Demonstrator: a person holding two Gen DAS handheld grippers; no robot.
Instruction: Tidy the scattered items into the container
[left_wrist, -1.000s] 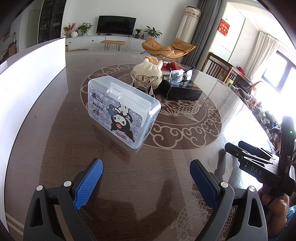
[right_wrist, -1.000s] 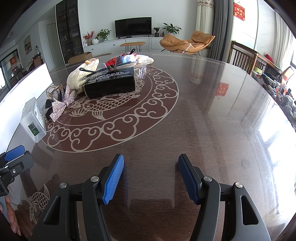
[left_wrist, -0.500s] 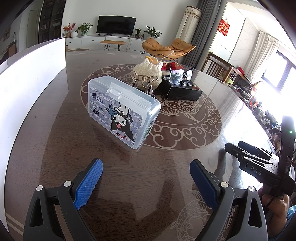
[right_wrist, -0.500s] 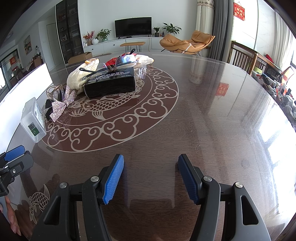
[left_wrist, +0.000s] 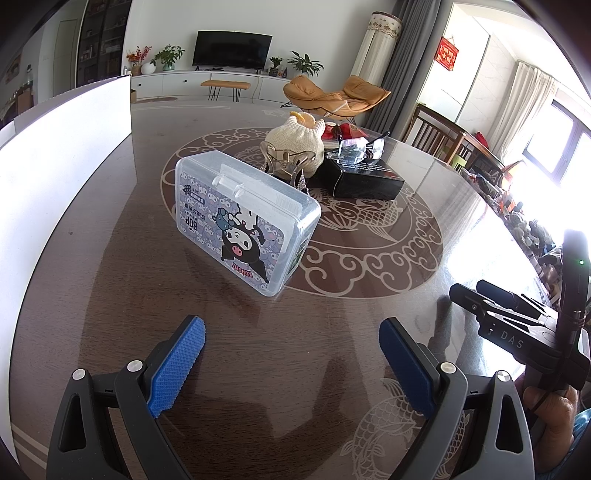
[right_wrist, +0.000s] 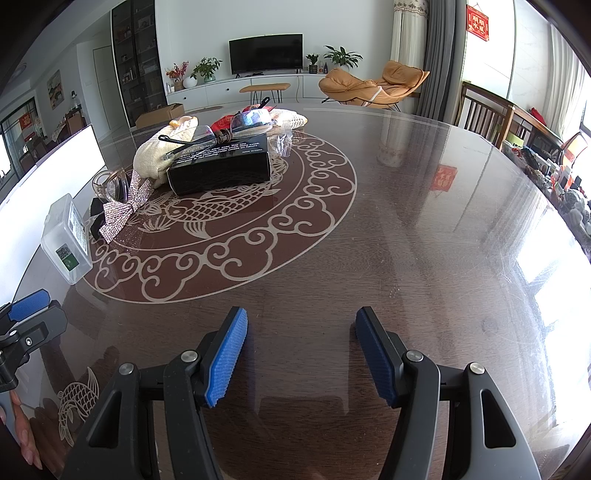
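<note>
So nothing is tidied yet: the clear plastic box with a cartoon sticker (left_wrist: 243, 218) sits closed on the dark shiny bench (left_wrist: 110, 258). Far behind it, the black cardboard box (right_wrist: 221, 166) and cream knitted pouch (left_wrist: 297, 142) wait, and the left gripper (left_wrist: 291, 365) and right gripper (right_wrist: 301, 354) are both spread wide, holding nothing

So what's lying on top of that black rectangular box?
A pair of clear-lensed glasses with dark arms rests across the black rectangular box. Whatever the box holds is hidden, since it is closed.

No visible change; both tools, as far as seen, unmoved.
</note>
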